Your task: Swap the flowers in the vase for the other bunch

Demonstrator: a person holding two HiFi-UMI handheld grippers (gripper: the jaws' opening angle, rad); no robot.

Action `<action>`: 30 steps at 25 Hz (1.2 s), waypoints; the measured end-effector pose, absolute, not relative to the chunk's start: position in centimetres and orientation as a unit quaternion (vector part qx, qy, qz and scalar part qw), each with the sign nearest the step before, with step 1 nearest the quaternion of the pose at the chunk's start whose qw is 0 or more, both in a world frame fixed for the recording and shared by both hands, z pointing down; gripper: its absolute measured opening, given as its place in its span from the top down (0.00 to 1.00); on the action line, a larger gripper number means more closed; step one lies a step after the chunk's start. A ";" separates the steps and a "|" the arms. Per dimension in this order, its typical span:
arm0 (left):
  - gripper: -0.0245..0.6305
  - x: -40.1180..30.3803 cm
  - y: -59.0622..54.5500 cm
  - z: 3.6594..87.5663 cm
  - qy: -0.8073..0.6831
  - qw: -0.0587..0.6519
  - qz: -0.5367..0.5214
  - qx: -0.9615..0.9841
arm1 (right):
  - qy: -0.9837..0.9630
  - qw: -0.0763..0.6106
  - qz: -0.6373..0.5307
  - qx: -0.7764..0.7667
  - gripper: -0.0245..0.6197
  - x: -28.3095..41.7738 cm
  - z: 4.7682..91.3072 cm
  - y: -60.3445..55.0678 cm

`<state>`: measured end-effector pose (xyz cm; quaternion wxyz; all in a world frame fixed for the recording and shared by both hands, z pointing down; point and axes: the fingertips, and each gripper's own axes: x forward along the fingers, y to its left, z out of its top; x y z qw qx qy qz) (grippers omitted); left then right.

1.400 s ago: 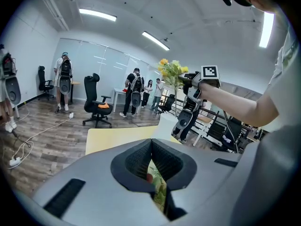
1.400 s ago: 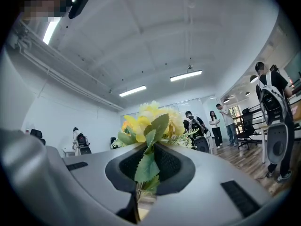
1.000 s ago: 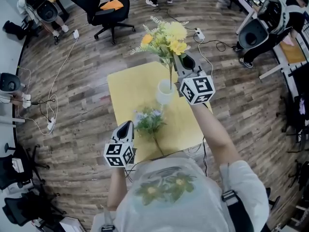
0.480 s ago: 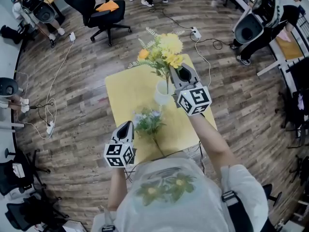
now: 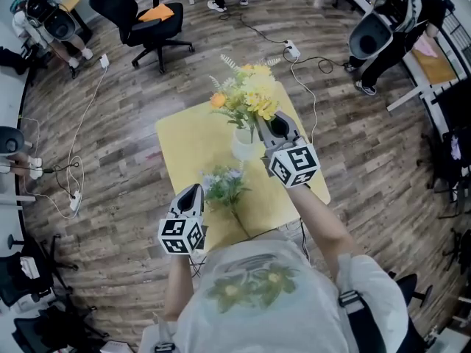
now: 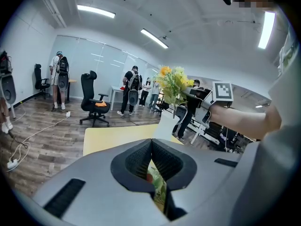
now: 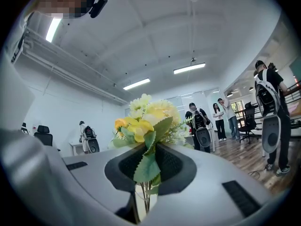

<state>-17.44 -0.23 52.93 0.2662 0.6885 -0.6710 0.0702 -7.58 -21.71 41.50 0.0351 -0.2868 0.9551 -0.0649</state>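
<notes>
1. Looking down from the head view, I see my left gripper (image 5: 193,191) nearest me, over the near left edge of the table (image 5: 193,142). In the left gripper view its jaws (image 6: 151,141) meet at the tips with nothing pinched between them; only leaves on the table below show through the gap lower down.
2. Just beside those tips lies the pale bunch (image 5: 224,184). It is flat on the table, blooms toward the vase and stem running back toward me.
3. Farther out, my right gripper (image 5: 263,118) reaches in from the right, roughly level. In the right gripper view its jaws (image 7: 151,149) are nearly together, clamped on the green stems of the yellow bunch (image 7: 148,116), with a leaf draped over the front of the pads.
4. Beneath that grip stands the white vase (image 5: 241,147), upright near the table's middle. The stems drop straight toward its mouth; I cannot tell how deep they sit.
5. Above the vase spread the yellow blooms (image 5: 249,98), with one orange flower at their left.
6. Beyond the table are wood floor (image 5: 110,123), a black chair (image 5: 151,17) with an orange cushion, and cables.
</notes>
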 end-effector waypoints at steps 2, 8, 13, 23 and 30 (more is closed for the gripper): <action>0.94 -17.4 -0.3 52.8 -0.670 0.265 0.070 0.690 | 0.955 0.031 -0.068 -0.287 0.87 -7.4 41.9 -21.2; 0.94 -17.2 -0.5 52.7 -0.666 0.262 0.070 0.695 | 0.957 0.011 -0.070 -0.282 0.87 -6.8 43.3 -20.0; 0.94 -16.9 -0.6 52.7 -0.664 0.263 0.070 0.696 | 0.960 -0.008 -0.066 -0.273 0.87 -6.5 44.3 -19.3; 0.94 -17.0 -0.4 53.1 -0.664 0.265 0.071 0.695 | 0.960 -0.048 -0.073 -0.265 0.87 -6.6 46.9 -18.2; 0.94 -16.8 -0.5 53.1 -0.662 0.266 0.072 0.697 | 0.961 -0.070 -0.066 -0.260 0.87 -6.7 48.0 -17.7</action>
